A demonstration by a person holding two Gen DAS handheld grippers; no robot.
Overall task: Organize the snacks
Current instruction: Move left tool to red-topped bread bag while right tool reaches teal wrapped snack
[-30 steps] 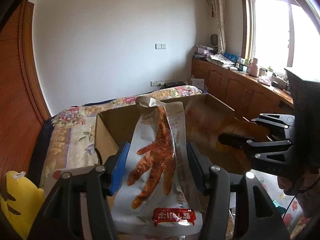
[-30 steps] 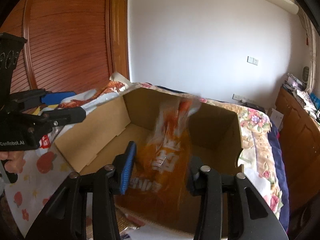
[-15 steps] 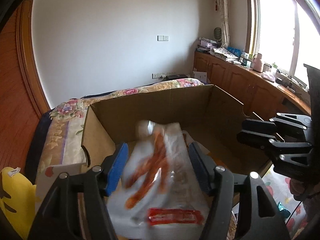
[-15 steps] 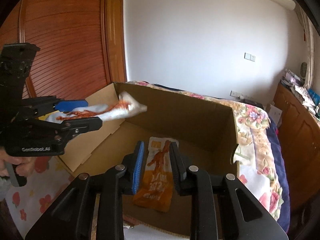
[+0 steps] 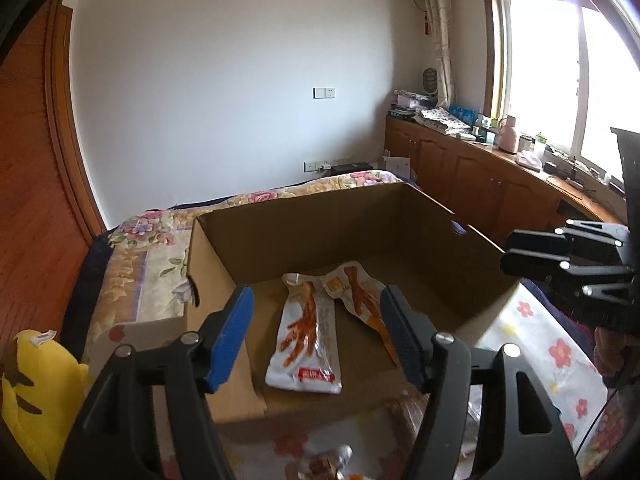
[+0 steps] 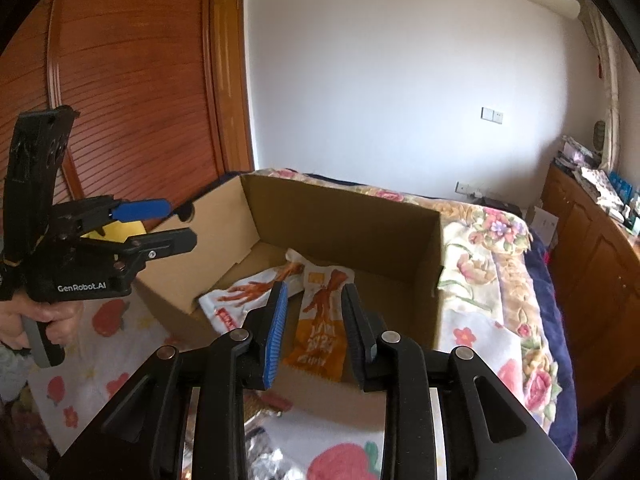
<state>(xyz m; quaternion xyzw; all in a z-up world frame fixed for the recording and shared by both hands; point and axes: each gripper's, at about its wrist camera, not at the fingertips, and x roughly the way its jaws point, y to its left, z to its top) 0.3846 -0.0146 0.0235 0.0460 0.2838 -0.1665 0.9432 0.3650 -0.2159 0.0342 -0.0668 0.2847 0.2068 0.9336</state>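
Left gripper (image 5: 318, 334): nearest the lens, jaws spread wide and just been opening; nothing between the pads, blue pad on its left finger, held above the near edge of the box.
Right gripper (image 6: 314, 330): jaws apart but narrow, having closed and then reopened a little; nothing pinched, orange packet seen through the gap, lying below.
Hand (image 6: 38, 320): grips the handle of the left gripper, low at the left of the right wrist view.
Cloth (image 5: 560, 354): white with red flowers, under the box on the near side.
Cardboard box (image 5: 304, 224): open top, brown, sits on the bed.
White snack packet (image 5: 308, 340): flat on the box floor, chicken-foot print, red label at the near end.
Orange snack packet (image 6: 322, 328): flat on the box floor just beside the white one, top ends touching or overlapping.
Bedspread (image 6: 492, 248): floral, beyond and right of the box.
Cabinets (image 5: 480, 184): wooden, along the window wall, cluttered top.
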